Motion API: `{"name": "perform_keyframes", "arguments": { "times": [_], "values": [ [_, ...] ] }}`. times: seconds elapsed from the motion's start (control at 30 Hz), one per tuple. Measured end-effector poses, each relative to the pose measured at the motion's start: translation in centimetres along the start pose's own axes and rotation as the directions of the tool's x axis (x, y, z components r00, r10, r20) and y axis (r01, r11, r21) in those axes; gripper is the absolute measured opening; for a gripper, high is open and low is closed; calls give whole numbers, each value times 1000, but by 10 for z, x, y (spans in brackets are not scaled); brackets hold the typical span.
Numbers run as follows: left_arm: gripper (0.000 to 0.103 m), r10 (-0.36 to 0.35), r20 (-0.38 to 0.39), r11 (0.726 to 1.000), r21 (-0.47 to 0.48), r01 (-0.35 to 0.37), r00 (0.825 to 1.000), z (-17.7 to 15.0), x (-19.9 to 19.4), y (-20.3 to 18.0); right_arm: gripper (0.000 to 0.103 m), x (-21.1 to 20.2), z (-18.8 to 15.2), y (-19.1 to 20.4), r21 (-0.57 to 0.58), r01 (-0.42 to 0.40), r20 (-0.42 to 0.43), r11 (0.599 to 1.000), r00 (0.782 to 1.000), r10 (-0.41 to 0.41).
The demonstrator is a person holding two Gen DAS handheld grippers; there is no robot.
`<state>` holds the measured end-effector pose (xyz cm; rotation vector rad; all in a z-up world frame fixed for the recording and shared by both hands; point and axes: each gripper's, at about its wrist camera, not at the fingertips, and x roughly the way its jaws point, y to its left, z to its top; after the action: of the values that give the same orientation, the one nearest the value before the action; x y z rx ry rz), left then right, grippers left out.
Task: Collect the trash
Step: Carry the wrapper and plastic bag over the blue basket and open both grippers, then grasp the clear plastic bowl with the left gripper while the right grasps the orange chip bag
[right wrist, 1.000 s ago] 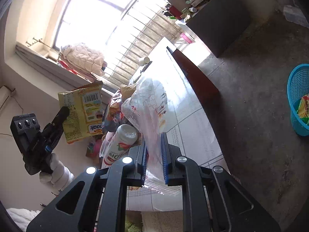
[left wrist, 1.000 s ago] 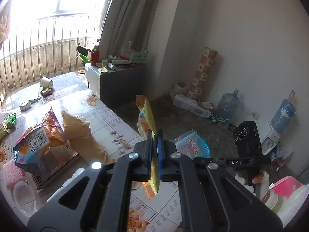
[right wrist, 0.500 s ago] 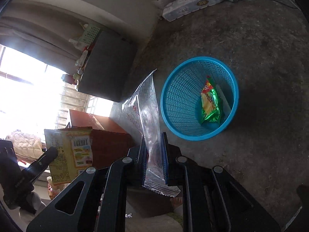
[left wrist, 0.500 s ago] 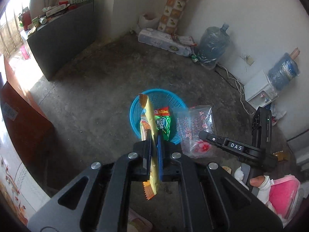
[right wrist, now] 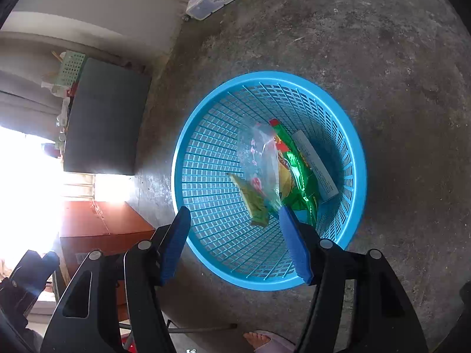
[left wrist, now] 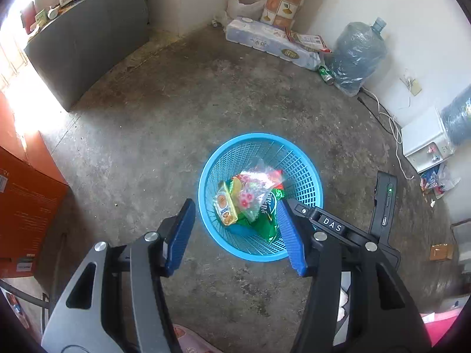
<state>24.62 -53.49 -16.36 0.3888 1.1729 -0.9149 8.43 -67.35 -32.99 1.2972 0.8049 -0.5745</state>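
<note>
**Inspector:** State of the two claws?

**Onlooker:** Both stand apart and are opening wider at this moment. The left claw (left wrist: 235, 232) has nothing between its blue pads; the right claw (right wrist: 235, 241) likewise. A second ago each was clamped on a wrapper up by the surface; now both point down over the blue basket (left wrist: 306, 173) on the concrete floor.

**Inspector:** And the trash itself?

**Onlooker:** Inside the basket. The yellow snack packet (left wrist: 225, 204) lies against the near wall, the clear plastic bag (left wrist: 256, 188) is draped over a green wrapper (left wrist: 269, 214). From the right wrist view the clear bag (right wrist: 259, 161) looks not quite settled, though I cannot tell for certain.

**Inspector:** Consequence for the task?

**Onlooker:** Both items released, none spilled on the floor beside the rim. I judge this drop complete; both claws are free to go back for more
</note>
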Motion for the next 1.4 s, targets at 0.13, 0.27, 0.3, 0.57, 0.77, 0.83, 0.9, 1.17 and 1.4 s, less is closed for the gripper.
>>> {"name": "perform_keyframes", "arguments": {
  "times": [0.13,0.27,0.3,0.57,0.77,0.83,0.9,1.17,1.4],
  "values": [
    [54,-8,81,1000,13,7,997,-6,-43,11,61,-19,-13,-7,-37,-16,16,999,1000,17],
    [54,-73,182,997,25,70,981,-25,-115,18,61,-61,-32,5,-124,-59,31,990,998,63],
    [54,-91,210,996,35,85,974,-33,-137,20,61,-74,-38,11,-151,-78,37,985,996,85],
    [67,-57,454,998,24,52,889,-159,-299,61,72,-173,-107,73,-353,-246,15,903,963,268],
    [72,149,562,979,-197,-44,814,-283,-380,132,73,-194,-174,141,-484,-343,-123,805,937,326],
    [72,260,569,942,-328,-74,780,-324,-403,163,73,-193,-199,168,-532,-365,-169,764,930,326],
    [72,354,568,888,-453,-77,743,-368,-425,195,73,-190,-225,199,-594,-377,-214,711,925,313],
    [70,604,389,583,-811,-52,696,-485,-461,309,73,-165,-332,329,-811,-379,-319,446,925,206],
    [67,569,363,506,-862,34,738,-507,-441,356,73,-141,-390,419,-848,-404,-375,342,915,150]
  ]
}}
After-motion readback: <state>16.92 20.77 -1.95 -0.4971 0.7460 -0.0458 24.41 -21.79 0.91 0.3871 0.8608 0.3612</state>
